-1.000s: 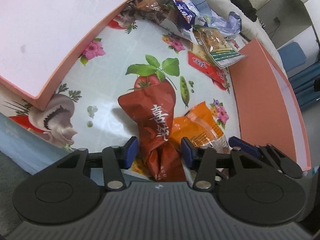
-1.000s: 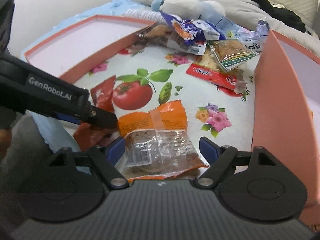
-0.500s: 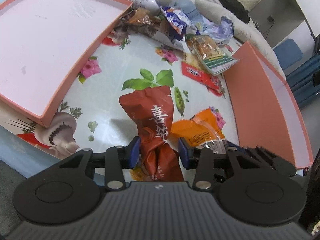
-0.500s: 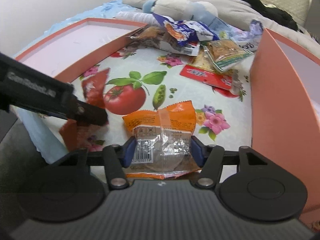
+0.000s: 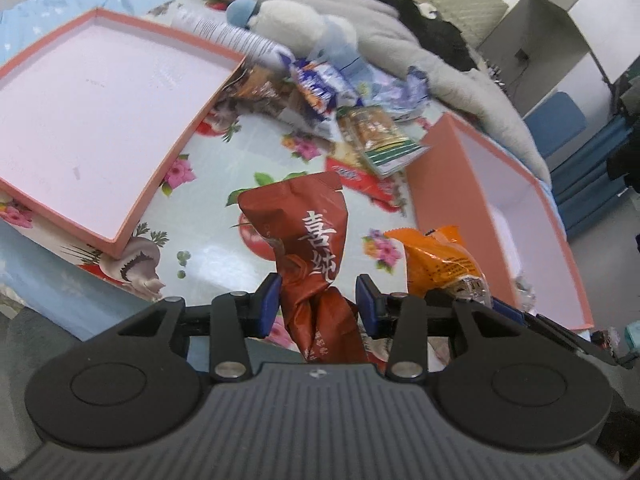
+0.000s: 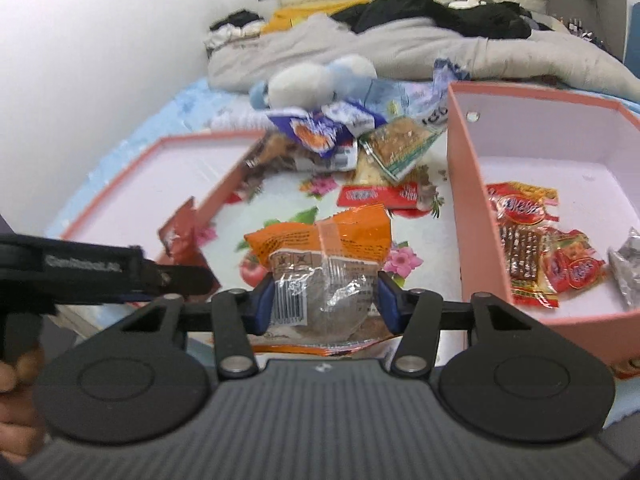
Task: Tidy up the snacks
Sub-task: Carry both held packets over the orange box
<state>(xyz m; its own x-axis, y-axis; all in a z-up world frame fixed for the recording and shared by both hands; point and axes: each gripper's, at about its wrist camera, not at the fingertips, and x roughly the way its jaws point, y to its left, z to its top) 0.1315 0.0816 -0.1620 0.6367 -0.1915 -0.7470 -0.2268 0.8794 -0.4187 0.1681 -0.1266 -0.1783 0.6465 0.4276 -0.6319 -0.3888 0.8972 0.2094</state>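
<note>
A: Orange crinkly snack packet with a clear window, pinched crosswise in the right tongs, both blue pads against its sides, long axis pointing away from the camera. It looks lifted off the worktop, hard to be sure.

B: Which way to the target?

A: Deep salmon-pink cardboard box sits just to the right of the right tongs, wall edge beside the packet. Red wrapped snacks already lie inside. Right hand is nearer, I'd say.

B: Left side?

A: Left tongs pinching a dark red foil pouch with white characters, upright, twisted at the waist. Shallow pink cardboard tray lies to its left, nothing visible in it.

B: Hidden bits?

A: Lower ends of both packets are cut off behind the tong bodies. Right view is blurred. Back pile of loose wrappers overlaps; count unclear.
</note>
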